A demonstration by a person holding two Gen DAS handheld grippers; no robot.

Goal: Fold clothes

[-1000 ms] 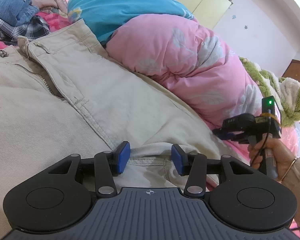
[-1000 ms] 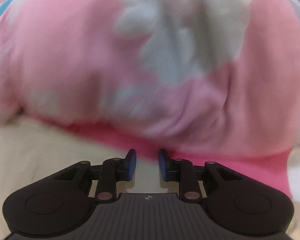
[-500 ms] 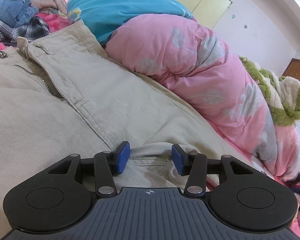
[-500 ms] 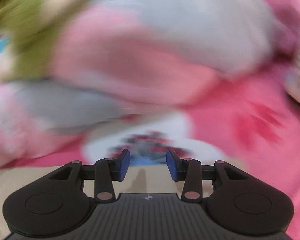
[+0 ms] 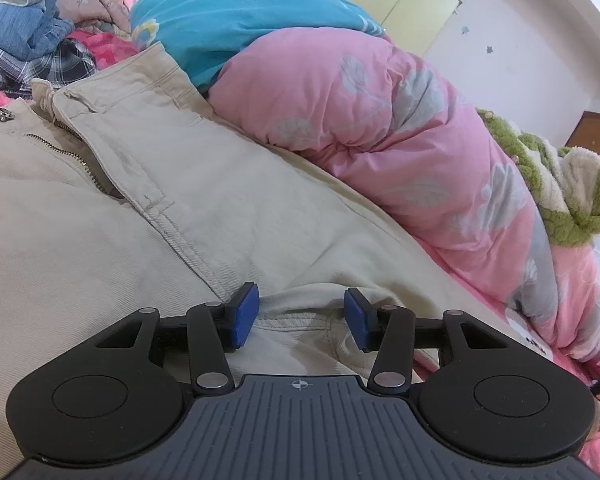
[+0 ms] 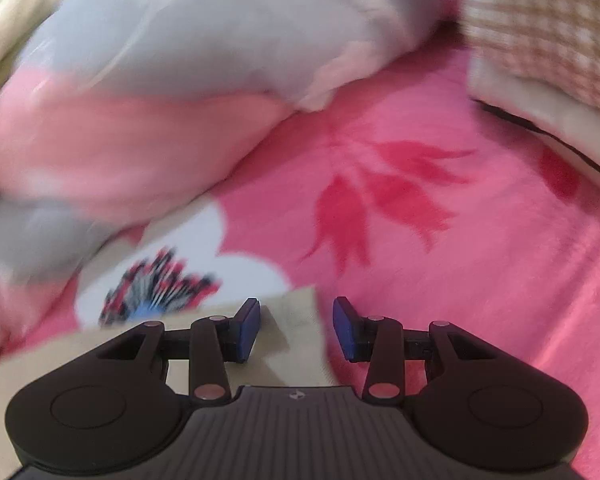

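Note:
Beige trousers [image 5: 220,208] lie spread on the bed, with their zipper [image 5: 72,160] and button [image 5: 3,113] at the upper left of the left wrist view. My left gripper [image 5: 300,312] rests low over a folded hem of the trousers. It is open, and the fold lies between its blue pads [image 5: 246,312] without being pinched. In the right wrist view my right gripper [image 6: 296,320] hovers open over a corner of the beige trousers [image 6: 288,344] on the pink flowered blanket [image 6: 440,240].
A puffy pink duvet [image 5: 380,120] borders the trousers on the right, with a blue cover [image 5: 240,12] behind it. A heap of clothes [image 5: 28,28] sits at the far left and a green fleece [image 5: 560,184] at the right. Checked fabric [image 6: 540,28] lies beyond the right gripper.
The right gripper has left the left wrist view and swung from the pink duvet to the trouser corner on the blanket, its jaws widening. The left gripper has stayed still.

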